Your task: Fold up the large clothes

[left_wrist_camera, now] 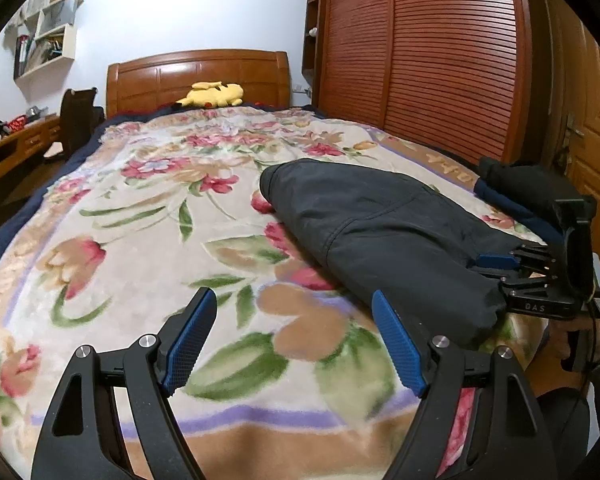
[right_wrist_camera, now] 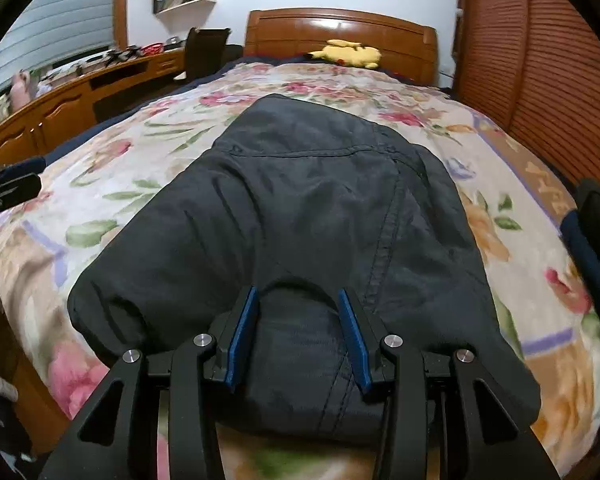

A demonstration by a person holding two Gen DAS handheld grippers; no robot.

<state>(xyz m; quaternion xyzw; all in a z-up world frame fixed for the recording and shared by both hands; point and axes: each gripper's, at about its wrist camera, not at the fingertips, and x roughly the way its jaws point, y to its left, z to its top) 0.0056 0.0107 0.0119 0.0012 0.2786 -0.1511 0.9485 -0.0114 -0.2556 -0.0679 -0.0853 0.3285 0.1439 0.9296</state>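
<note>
The dark garment (right_wrist_camera: 300, 200) lay folded into a long, bulky bundle on the floral blanket (left_wrist_camera: 140, 240), near the bed's foot edge and toward its right side, its length running up toward the headboard (left_wrist_camera: 198, 76). Its near end bulged over the foot edge, and a stitched seam ran down its top layer.

The right gripper (right_wrist_camera: 302, 336) sat at that near end with its jaws partly spread. The blue pads (right_wrist_camera: 242, 336) flanked a hump of the cloth, and as far as the wrist view showed they stood beside the fabric rather than pressing it. The left gripper (left_wrist_camera: 296, 344) hung over bare blanket just left of the bundle, jaws wide and empty.

From here the likely trouble was the fold slackening: the cloth looked thick and springy, so an unpinned top layer could slide or puff open, and a gripper closing on only the upper layer would drag it off the stack. The overhanging end could also slip off the bed.

Both grippers pointed down and forward along the bed toward the headboard. A hand (left_wrist_camera: 576, 340) gripped the right tool's handle at the foot edge. A second dark pile (left_wrist_camera: 528, 192) lay near the bed's right edge, beyond the bundle, and a yellow plush toy (left_wrist_camera: 214, 94) rested by the headboard.
</note>
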